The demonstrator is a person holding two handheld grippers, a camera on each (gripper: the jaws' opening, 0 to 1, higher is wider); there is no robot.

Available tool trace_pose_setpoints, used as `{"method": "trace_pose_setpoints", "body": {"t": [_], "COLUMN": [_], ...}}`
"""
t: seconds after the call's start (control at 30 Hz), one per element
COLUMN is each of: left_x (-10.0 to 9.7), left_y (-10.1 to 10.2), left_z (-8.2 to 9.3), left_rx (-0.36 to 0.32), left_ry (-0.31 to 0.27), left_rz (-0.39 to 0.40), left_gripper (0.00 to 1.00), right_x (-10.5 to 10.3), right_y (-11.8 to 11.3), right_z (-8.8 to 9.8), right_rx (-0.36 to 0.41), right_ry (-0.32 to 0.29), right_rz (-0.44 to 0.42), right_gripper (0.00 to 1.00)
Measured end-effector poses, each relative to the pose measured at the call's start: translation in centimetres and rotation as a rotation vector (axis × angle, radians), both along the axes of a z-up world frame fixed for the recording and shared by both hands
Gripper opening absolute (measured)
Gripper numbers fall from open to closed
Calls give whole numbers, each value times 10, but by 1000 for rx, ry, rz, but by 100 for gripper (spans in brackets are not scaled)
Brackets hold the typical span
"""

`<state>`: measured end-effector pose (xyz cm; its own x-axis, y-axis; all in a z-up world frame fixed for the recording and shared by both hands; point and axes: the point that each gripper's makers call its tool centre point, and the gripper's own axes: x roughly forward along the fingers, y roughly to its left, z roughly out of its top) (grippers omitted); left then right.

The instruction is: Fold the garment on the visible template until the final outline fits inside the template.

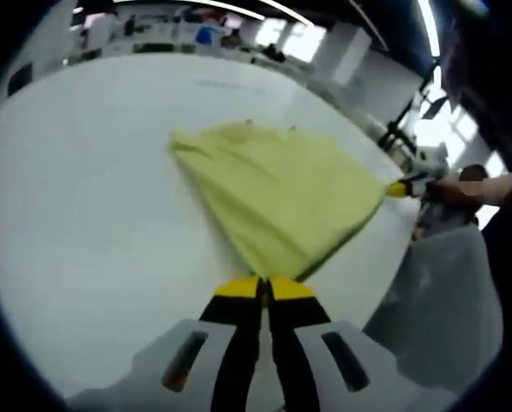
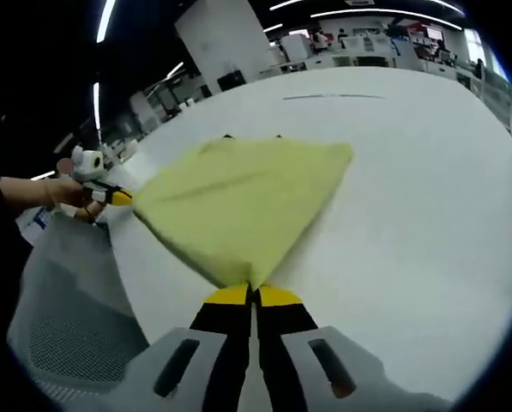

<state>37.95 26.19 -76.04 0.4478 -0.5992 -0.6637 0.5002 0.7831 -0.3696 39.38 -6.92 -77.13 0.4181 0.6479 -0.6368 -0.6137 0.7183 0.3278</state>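
A yellow-green garment (image 1: 277,193) is stretched over a white table (image 1: 84,172), lifted at two corners. My left gripper (image 1: 265,283) is shut on its near corner, jaws pressed together. The right gripper (image 1: 399,189) comes in from the right, held by a hand, shut on the far right corner. In the right gripper view the same garment (image 2: 238,202) spreads ahead, with my right gripper (image 2: 253,292) shut on its near corner and the left gripper (image 2: 118,196) pinching the left corner. A thin dark line (image 2: 333,96) on the table lies beyond the cloth.
A grey mesh chair (image 2: 67,318) stands off the table's edge, also seen as the chair (image 1: 448,300) in the left gripper view. A person's hand (image 2: 45,190) holds the other gripper. Desks and ceiling lights fill the far background.
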Motion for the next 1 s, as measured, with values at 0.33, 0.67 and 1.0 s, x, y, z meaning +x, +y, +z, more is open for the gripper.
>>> {"method": "trace_pose_setpoints", "body": {"t": [0.33, 0.67, 1.0], "left_x": [3, 3, -12], "left_y": [11, 16, 16], "left_z": [1, 4, -12], "left_rx": [24, 57, 62], "left_ry": [21, 30, 82], "left_rz": [-2, -23, 3], "left_gripper": [0, 0, 0], "right_x": [4, 7, -4], "right_y": [-7, -13, -14], "right_z": [4, 11, -7], "right_rx": [-45, -59, -75], "right_ry": [-41, -58, -16], "right_rz": [70, 89, 60], "right_gripper": [1, 1, 1]}}
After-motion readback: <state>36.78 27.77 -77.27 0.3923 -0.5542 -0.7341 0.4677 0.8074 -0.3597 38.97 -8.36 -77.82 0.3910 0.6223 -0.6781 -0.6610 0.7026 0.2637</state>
